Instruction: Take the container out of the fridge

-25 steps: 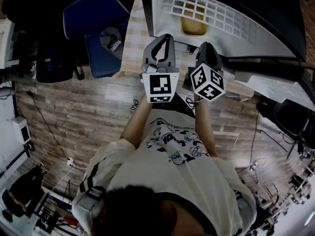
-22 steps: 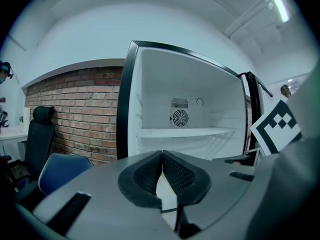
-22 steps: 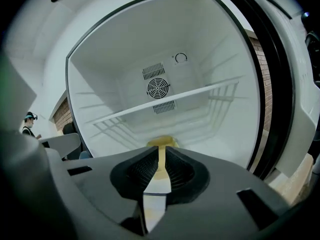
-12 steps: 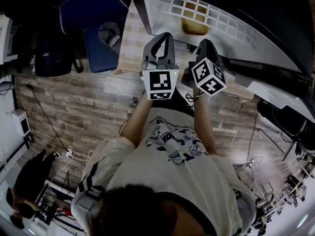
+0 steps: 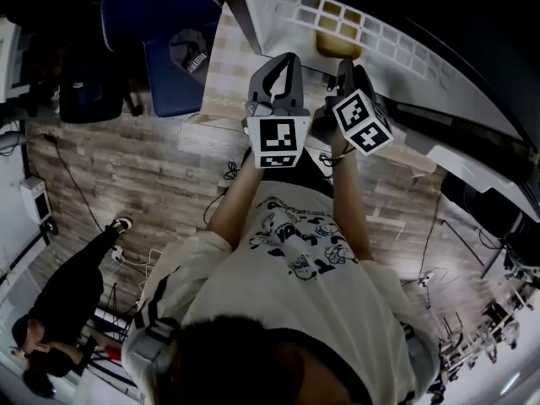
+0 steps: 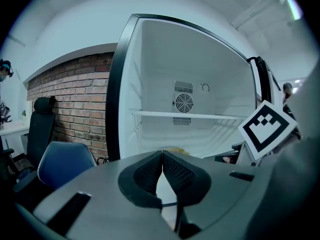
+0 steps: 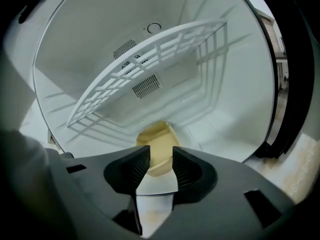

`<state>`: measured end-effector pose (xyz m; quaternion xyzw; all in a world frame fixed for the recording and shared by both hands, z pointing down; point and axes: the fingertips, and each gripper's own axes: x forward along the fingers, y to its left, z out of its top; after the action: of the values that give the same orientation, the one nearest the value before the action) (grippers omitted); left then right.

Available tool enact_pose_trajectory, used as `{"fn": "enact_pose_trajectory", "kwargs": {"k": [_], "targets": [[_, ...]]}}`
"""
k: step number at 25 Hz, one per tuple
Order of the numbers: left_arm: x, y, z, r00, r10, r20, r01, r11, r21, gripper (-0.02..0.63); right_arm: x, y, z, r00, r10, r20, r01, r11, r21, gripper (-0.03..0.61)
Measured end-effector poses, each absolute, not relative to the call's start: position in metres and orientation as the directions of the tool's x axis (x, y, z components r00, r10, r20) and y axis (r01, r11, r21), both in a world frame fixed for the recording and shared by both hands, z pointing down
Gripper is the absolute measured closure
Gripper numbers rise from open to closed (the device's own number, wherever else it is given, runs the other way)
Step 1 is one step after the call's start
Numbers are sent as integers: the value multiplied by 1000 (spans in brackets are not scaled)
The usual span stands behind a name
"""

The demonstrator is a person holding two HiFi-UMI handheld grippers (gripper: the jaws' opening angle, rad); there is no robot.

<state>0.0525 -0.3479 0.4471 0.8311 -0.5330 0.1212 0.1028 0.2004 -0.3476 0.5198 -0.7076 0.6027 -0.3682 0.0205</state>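
Note:
A yellow container [image 7: 157,143] sits on the floor of the open white fridge [image 5: 405,53], under its wire shelf [image 7: 150,69]. In the head view the container [image 5: 336,44] shows just past the fridge's front edge. My right gripper [image 7: 160,160] points straight at it and its jaws are opening; the container lies beyond the tips, untouched, with nothing between them. This gripper [image 5: 344,67] reaches the fridge mouth. My left gripper [image 6: 162,156] is shut with its pads together on nothing, held beside the right one [image 5: 276,72] outside the fridge.
A blue chair [image 5: 164,40] stands left of the fridge, against a brick wall [image 6: 75,104]. The fridge door [image 5: 460,154] swings out at the right. Cables lie on the wooden floor [image 5: 126,184]. A person in black [image 5: 63,315] stands at the lower left.
My right gripper has tipped forward to the fridge opening. The left gripper has edged forward a little. A person in black has walked further into view at the lower left.

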Motion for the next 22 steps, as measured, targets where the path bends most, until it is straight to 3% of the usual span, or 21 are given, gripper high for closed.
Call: {"fn": "enact_pose_trajectory", "kwargs": {"k": [15,22], "targets": [[37,-355,454,374,-868,327,-924,-380,48,595,219,-369,547,52,-814,579,-695,-446,-564,393],[34,-357,459,364,-869,336,-928,-369,50,595,235,-376,557,119,-764,634,-721,-506,-474,393]]}}
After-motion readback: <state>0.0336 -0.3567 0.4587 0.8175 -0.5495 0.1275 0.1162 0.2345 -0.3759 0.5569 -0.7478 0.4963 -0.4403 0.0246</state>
